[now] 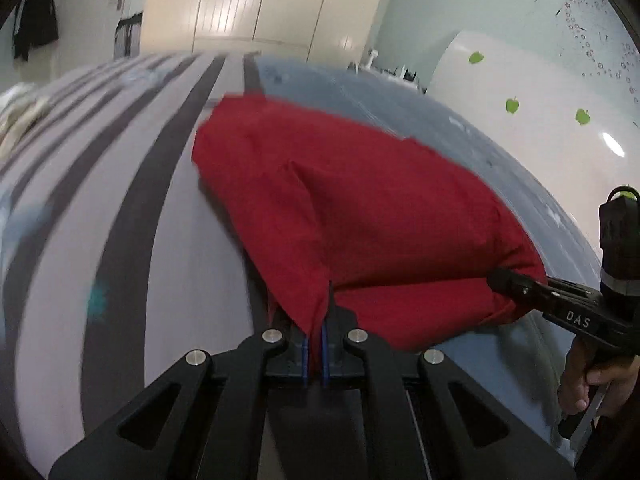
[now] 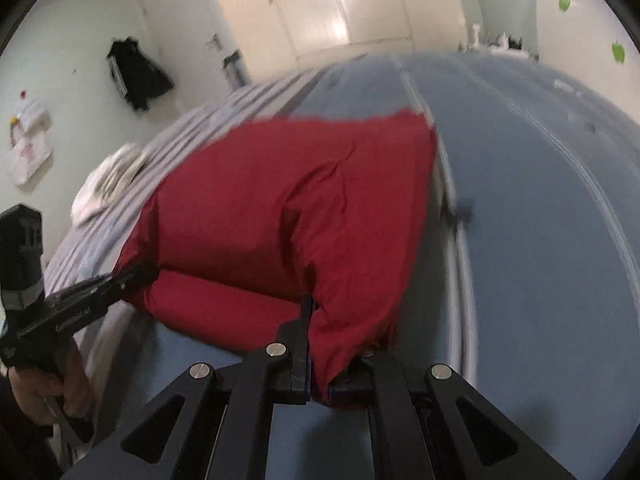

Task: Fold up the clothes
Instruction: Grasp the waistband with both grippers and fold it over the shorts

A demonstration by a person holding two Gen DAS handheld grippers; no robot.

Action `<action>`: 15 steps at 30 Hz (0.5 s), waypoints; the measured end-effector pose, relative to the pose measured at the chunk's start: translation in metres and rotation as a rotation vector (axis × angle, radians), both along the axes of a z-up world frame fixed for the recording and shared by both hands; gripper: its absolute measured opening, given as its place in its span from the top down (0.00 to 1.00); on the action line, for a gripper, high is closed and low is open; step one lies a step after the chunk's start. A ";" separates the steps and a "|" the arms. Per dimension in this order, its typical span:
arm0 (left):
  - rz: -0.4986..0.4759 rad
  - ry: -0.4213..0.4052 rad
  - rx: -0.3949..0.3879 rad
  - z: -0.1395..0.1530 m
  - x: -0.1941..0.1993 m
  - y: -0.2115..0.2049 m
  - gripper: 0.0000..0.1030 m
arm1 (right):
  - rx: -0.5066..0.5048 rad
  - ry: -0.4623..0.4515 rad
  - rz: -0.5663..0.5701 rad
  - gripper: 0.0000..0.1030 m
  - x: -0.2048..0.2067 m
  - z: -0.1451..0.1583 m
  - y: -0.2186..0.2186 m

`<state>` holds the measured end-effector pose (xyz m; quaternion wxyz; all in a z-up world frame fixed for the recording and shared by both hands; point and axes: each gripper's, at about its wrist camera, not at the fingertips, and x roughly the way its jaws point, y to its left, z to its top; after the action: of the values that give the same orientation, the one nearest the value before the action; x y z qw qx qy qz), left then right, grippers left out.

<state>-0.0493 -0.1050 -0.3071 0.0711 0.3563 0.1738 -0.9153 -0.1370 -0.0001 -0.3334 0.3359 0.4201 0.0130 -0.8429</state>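
Observation:
A red garment [image 1: 360, 216] lies partly lifted over the bed [image 1: 120, 220]; it also shows in the right wrist view [image 2: 288, 208]. My left gripper [image 1: 316, 320] is shut on its near left edge, with the cloth pinched between the blue pads. My right gripper [image 2: 316, 344] is shut on the near right edge. In the left wrist view the right gripper [image 1: 504, 280] grips the cloth at the right. In the right wrist view the left gripper [image 2: 136, 274] grips it at the left. The near edge hangs folded between them.
The bed cover is grey with dark stripes on the left and blue [image 2: 540, 220] on the right. A pale bundle of cloth [image 2: 108, 180] lies at the bed's left side. Wardrobe doors [image 1: 248, 4] stand beyond the bed. A dark jacket [image 2: 136, 74] hangs on the wall.

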 end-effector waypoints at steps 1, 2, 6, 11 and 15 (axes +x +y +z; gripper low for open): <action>-0.001 0.004 0.009 0.000 0.008 0.002 0.98 | -0.003 -0.017 -0.004 0.96 0.008 -0.002 0.005; -0.001 0.009 0.014 0.001 0.015 0.004 0.98 | -0.002 -0.034 -0.001 0.96 0.012 -0.001 0.008; -0.032 -0.012 0.023 0.001 0.031 0.009 0.97 | 0.044 -0.062 0.042 0.93 0.031 0.004 0.013; -0.065 -0.039 0.008 0.010 0.054 0.010 0.65 | 0.050 -0.125 0.077 0.71 0.041 0.018 0.037; -0.020 -0.035 0.029 0.015 0.080 -0.007 0.31 | 0.013 -0.105 0.044 0.58 0.048 0.040 0.067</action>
<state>0.0311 -0.1123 -0.2919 0.0599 0.3751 0.1821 -0.9069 -0.0895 0.0667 -0.2936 0.3520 0.4654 0.0105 -0.8120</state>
